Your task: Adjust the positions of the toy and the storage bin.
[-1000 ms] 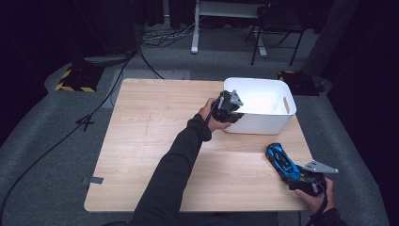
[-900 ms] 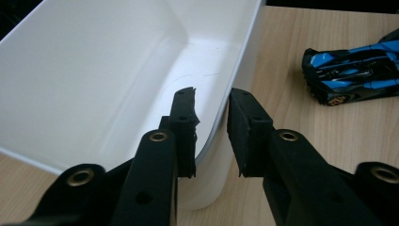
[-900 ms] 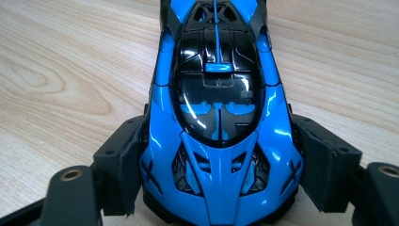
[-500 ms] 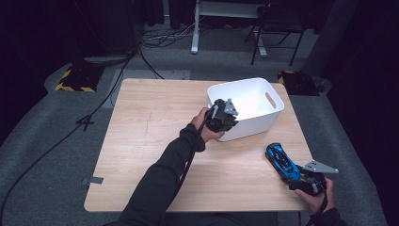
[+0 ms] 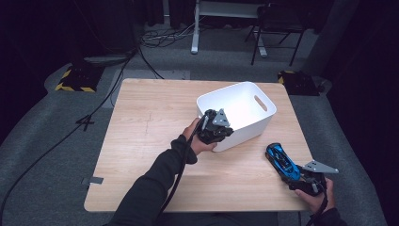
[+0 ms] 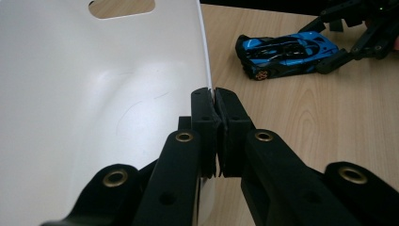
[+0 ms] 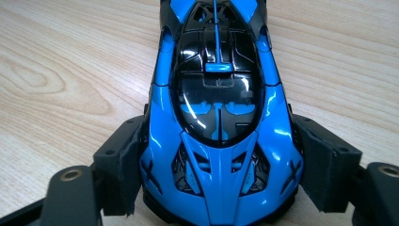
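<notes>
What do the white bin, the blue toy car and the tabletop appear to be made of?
White bin: likely moulded plastic, smooth semi-gloss, thin wall with faint scuffs and a cut-out handle. Blue toy car: glossy painted body with sharp highlights; plastic or die-cast metal, can't tell which. Table: light wood or wood-look laminate, matte, with visible grain and knots.

The pale wooden table top (image 5: 155,136) looks matt, with fine visible grain. At its two o'clock stands the smooth white plastic tub (image 5: 244,110), faintly sheened. At four o'clock, the blue-and-black toy car (image 7: 219,117) is glossy, mirror-like lacquer. The black gripper pads (image 7: 322,162) look matt and slightly rough.
</notes>
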`<control>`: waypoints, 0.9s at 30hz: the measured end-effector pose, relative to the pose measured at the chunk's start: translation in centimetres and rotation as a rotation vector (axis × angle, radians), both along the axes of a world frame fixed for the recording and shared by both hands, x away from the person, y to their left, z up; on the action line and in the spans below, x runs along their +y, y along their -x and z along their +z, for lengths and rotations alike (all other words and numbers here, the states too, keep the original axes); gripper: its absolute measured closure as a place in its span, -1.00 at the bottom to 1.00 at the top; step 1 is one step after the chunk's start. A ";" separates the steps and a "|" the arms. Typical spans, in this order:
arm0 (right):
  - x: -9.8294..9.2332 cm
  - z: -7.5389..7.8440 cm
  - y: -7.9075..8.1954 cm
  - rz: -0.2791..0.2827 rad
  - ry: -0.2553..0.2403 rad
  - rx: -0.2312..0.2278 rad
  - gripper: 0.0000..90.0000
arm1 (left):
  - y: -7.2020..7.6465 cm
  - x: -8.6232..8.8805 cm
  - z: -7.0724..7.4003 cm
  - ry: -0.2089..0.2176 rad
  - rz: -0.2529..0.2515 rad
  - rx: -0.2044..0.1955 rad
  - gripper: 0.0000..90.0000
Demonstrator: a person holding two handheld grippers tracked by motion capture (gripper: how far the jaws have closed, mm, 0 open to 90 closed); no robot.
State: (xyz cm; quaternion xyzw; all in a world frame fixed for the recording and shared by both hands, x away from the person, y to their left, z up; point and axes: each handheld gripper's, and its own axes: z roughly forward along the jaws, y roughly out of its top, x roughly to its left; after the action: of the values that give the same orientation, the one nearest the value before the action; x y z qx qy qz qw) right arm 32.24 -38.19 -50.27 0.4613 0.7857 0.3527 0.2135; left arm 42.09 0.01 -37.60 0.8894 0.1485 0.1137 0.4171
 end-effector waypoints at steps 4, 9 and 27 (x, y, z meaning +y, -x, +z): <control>0.0 0.0 0.0 0.000 0.000 0.000 -0.42 | 0.7 0.1 -0.1 0.000 -0.007 -0.004 0.92; 0.0 0.0 0.0 0.000 0.000 0.000 -0.42 | 1.1 0.6 -0.2 0.008 0.009 -0.006 0.66; 0.1 0.1 0.0 0.036 -0.009 0.006 -0.42 | 6.0 8.5 -0.9 0.082 0.171 -0.094 -0.33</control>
State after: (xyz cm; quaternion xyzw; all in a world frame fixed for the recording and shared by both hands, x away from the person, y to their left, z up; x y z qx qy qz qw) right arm 32.23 -38.06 -50.21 0.4489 0.7930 0.3587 0.2027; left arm 36.09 8.54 -38.50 0.8495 0.2085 0.1843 0.4483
